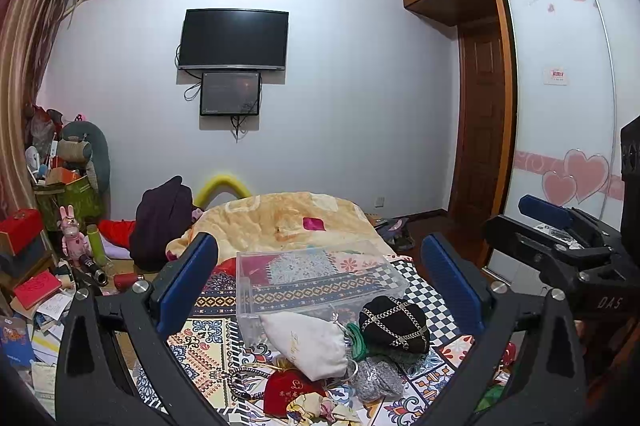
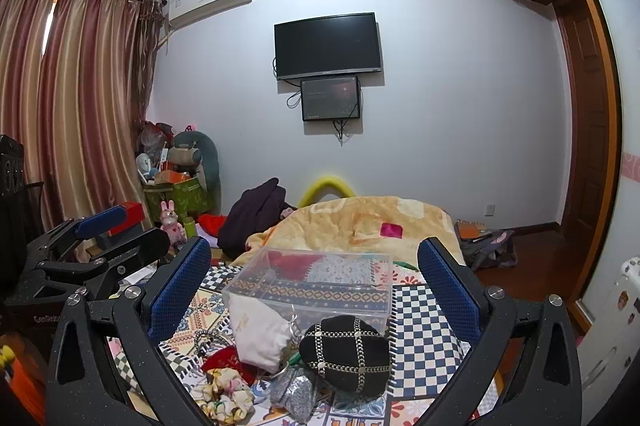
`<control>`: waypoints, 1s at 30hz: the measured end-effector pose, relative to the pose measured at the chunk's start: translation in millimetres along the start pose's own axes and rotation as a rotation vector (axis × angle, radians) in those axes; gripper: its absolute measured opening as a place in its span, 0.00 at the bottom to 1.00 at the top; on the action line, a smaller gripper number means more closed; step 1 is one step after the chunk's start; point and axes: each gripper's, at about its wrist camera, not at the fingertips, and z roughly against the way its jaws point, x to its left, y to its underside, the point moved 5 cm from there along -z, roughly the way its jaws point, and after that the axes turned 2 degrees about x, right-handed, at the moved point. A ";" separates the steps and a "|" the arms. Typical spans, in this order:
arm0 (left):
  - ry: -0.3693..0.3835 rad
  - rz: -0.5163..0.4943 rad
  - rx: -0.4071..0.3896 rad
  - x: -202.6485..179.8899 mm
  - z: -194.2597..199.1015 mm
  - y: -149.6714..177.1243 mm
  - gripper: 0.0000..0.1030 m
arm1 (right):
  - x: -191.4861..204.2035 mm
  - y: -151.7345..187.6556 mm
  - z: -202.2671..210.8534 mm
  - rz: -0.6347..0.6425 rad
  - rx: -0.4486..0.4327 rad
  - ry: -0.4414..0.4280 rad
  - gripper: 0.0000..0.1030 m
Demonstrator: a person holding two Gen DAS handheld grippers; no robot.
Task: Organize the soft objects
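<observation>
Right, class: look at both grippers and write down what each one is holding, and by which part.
Nothing is held. The left gripper and right gripper are both open, above the white pouch and black pouch lying on the bed.

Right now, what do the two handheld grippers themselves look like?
Both match: the left gripper and right gripper have matte black speckled frames, silver round bolts, and flat fingers faced with textured blue pads. White lettering marks the bodies. No hands or sleeves show.
</observation>
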 end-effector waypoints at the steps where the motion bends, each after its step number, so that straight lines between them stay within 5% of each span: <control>1: 0.000 0.000 0.000 0.0 0.1 0.0 1.00 | -0.1 0.3 -0.2 0.000 0.000 -0.001 1.00; 30: 0.001 0.003 0.003 -0.2 -3.0 1.8 1.00 | 0.9 1.1 1.8 -0.007 -0.003 -0.007 1.00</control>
